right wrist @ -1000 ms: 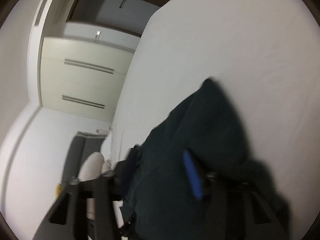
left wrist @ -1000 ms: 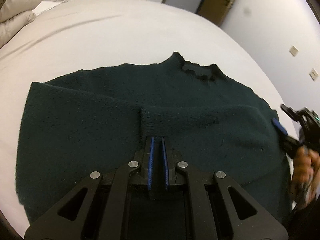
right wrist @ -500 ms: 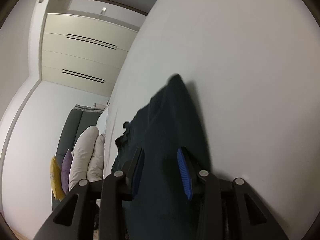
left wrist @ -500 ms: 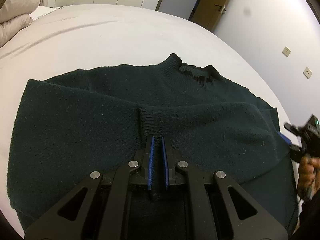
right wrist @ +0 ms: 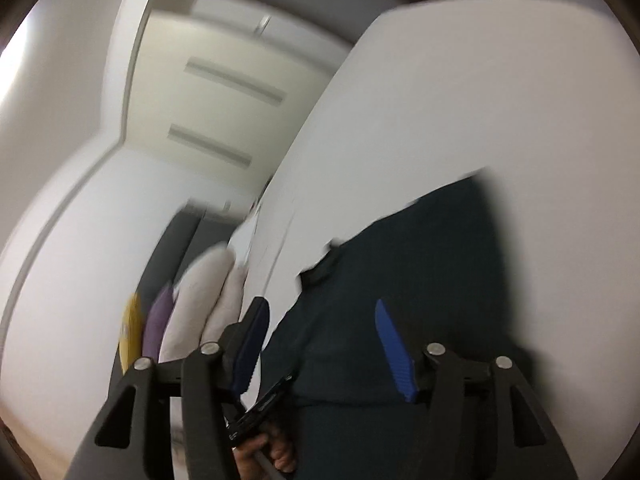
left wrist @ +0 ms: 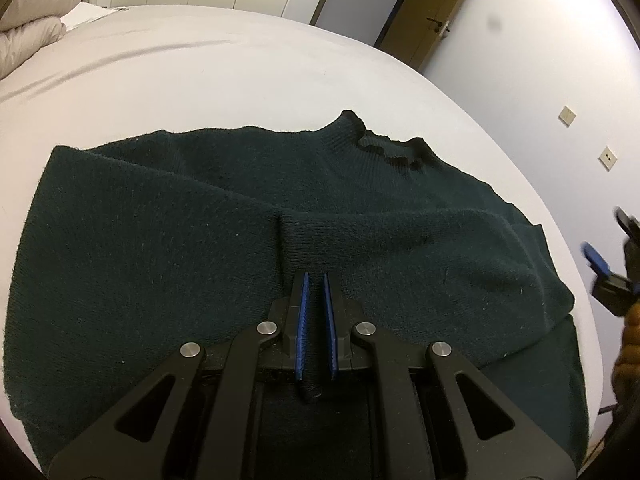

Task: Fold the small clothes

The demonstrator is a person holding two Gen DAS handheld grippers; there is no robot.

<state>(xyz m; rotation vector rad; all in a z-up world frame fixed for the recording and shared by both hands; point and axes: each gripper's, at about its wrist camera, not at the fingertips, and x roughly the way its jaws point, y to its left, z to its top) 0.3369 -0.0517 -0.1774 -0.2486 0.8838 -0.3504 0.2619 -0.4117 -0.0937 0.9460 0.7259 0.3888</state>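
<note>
You had the sweater flat on the bed, the left gripper pinching the cuff of the folded-in sleeve, and the right gripper opening with nothing between its jaws, so you needed to lay that cuff down before letting go.

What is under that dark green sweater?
The dark green sweater lies on a white bed; white sheet shows all round it. A folded-in sleeve lies on top. Anything beneath the knit is covered.
</note>
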